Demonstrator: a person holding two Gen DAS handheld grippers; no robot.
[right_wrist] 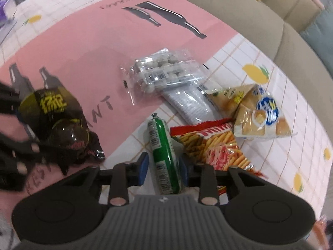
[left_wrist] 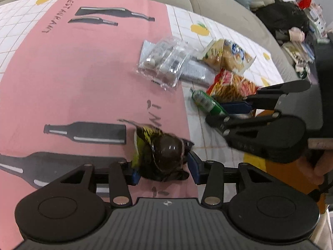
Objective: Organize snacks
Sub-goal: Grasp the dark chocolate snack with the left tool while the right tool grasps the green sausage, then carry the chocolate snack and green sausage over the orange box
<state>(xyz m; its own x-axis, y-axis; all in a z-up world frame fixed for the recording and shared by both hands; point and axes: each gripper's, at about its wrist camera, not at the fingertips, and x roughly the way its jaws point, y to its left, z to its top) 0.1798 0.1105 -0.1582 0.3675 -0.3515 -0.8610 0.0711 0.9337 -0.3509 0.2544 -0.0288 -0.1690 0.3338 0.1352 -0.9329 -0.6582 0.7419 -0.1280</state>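
1. The left gripper point(left_wrist: 164, 169) stands over the pink part of the table point(left_wrist: 62, 73). A black-and-yellow snack pack point(left_wrist: 162, 152) lies between its blue pads; a gap shows at the right pad, so the jaws stand partly open (not clamped).
2. The right gripper point(right_wrist: 163, 170) brackets a green sausage stick point(right_wrist: 164, 156) lying on the white tiled cloth. Its jaws are narrow; whether the pads press on the stick cannot be told.
3. Just beside the stick lies a red fries bag point(right_wrist: 214, 145).
4. Behind it rest a bread pack point(right_wrist: 260, 114), a clear candy bag point(right_wrist: 162, 73) and a grey-white packet point(right_wrist: 187, 104).
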